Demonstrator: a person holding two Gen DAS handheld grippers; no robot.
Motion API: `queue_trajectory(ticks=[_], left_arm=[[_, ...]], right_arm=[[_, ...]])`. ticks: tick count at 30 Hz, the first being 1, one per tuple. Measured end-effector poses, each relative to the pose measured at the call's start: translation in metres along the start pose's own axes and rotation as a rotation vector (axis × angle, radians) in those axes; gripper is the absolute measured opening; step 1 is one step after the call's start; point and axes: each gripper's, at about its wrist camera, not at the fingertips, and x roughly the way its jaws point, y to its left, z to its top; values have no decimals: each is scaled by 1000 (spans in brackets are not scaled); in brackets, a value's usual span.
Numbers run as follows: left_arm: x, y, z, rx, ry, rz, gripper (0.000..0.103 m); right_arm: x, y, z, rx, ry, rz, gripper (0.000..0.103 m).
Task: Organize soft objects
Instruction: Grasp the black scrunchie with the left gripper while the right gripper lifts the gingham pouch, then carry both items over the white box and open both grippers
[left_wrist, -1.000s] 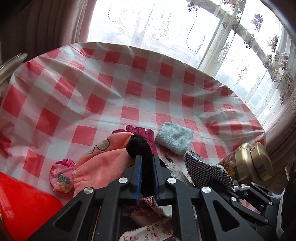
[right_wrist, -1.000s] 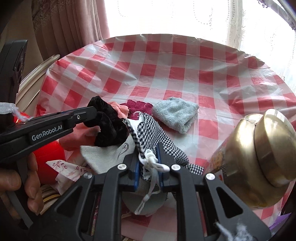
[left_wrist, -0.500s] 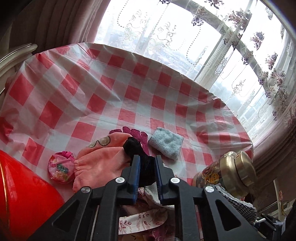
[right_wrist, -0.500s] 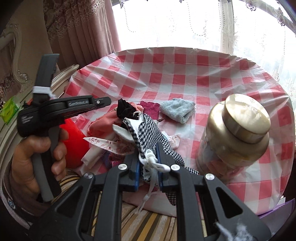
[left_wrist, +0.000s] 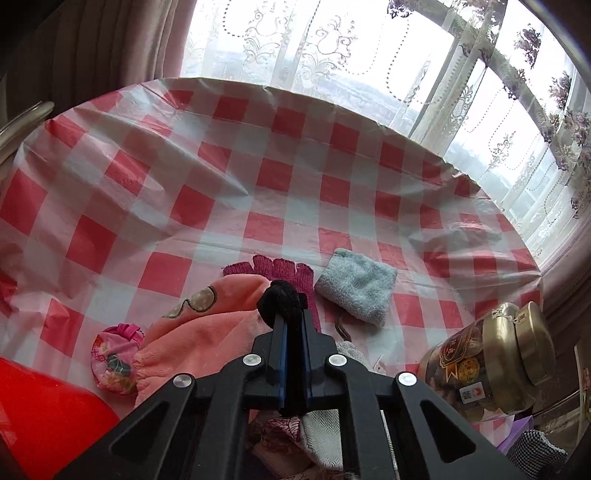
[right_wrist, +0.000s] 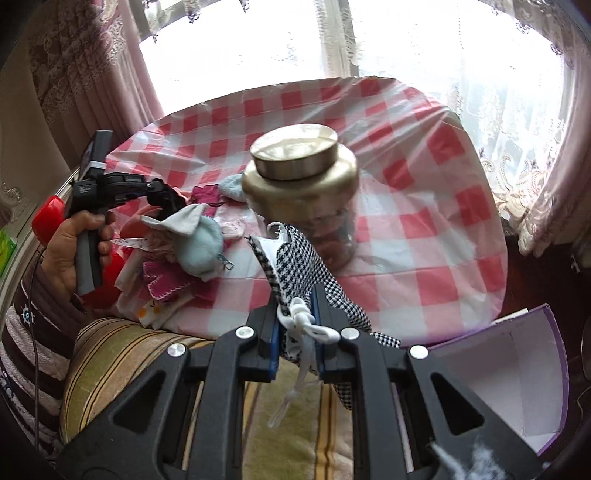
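My left gripper (left_wrist: 290, 319) is closing tight on a black cloth (left_wrist: 279, 298), held just above a peach fleece cloth (left_wrist: 199, 332) at the near side of the checked table (left_wrist: 258, 166). Seen from the right wrist, that left gripper (right_wrist: 159, 187) is in a person's hand over the pile of fabrics (right_wrist: 173, 266). My right gripper (right_wrist: 297, 297) is shut on a black-and-white houndstooth drawstring pouch (right_wrist: 295, 266), lifted off the pile and hanging in front of the table's near edge, its white cord dangling.
A grey-blue towel (left_wrist: 356, 286) and a magenta glove (left_wrist: 277, 267) lie beyond the pile. A small floral pouch (left_wrist: 112, 363) and a red object (left_wrist: 44, 413) are at left. A gold-lidded jar (right_wrist: 303, 173) stands near the edge. An open purple box (right_wrist: 509, 369) sits lower right beside a striped cushion (right_wrist: 129, 354).
The right gripper drew back and to the right with the houndstooth pouch, off the pile and past the table edge; the purple box came into view. The left jaws loosened briefly, then closed on the black cloth.
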Motion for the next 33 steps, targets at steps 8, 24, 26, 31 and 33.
queue_trajectory(ticks=[8, 24, 26, 31, 33], left_arm=[[-57, -15, -5, -18, -123, -84, 7], [-120, -150, -99, 139, -25, -433, 7], [-120, -174, -116, 174, 13, -479, 7], [-119, -231, -158, 263, 118, -576, 7], [-118, -250, -174, 292, 162, -608, 7]], right_arm=[[-4, -29, -15, 52, 8, -6, 18], [-33, -91, -43, 157, -8, -53, 18], [-38, -101, -49, 172, -5, -69, 18], [-47, -123, -64, 212, 2, -118, 21], [-51, -130, -68, 231, 2, -124, 21]])
